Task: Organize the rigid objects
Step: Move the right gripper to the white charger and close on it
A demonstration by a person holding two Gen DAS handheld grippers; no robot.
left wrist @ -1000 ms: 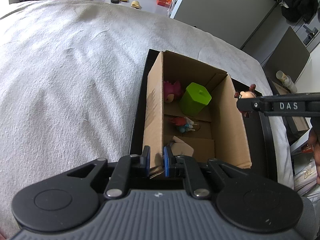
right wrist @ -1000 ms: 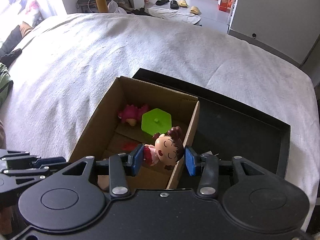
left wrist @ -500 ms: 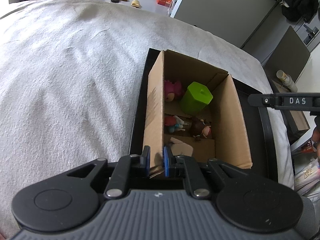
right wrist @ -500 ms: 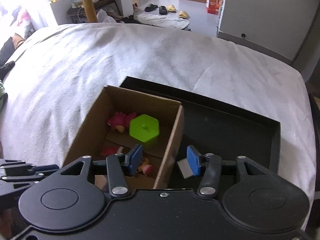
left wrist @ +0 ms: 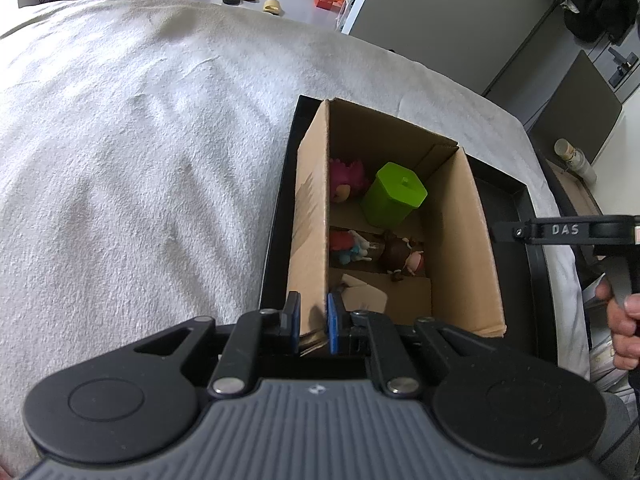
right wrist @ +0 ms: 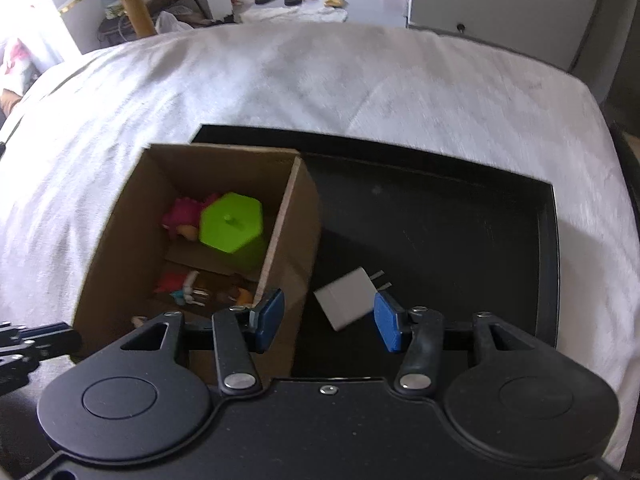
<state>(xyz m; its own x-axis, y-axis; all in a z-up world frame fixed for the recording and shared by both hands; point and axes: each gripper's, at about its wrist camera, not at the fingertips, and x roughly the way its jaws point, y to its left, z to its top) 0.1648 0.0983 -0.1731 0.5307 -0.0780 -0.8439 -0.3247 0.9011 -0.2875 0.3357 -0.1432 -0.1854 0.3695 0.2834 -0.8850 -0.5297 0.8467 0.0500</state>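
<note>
A white textured bedspread [right wrist: 400, 80] carries one shallow black rectangular tray [right wrist: 552, 240]. One corrugated cardboard box [left wrist: 460, 240] is stood at the tray's left edge. Four items are contained in it: one green hexagonal container [left wrist: 394, 194], one pink spiky toy [left wrist: 346, 178], one red-and-blue figurine [left wrist: 350, 246] and one brown-haired doll [left wrist: 402, 256]. One white cuboid charger [right wrist: 346, 296] is laid on the tray floor beside the box. The box's near wall is clamped by the left gripper [left wrist: 314, 326]. The right gripper [right wrist: 328, 320] is held with jaws parted, gripping nothing, above the charger.
</note>
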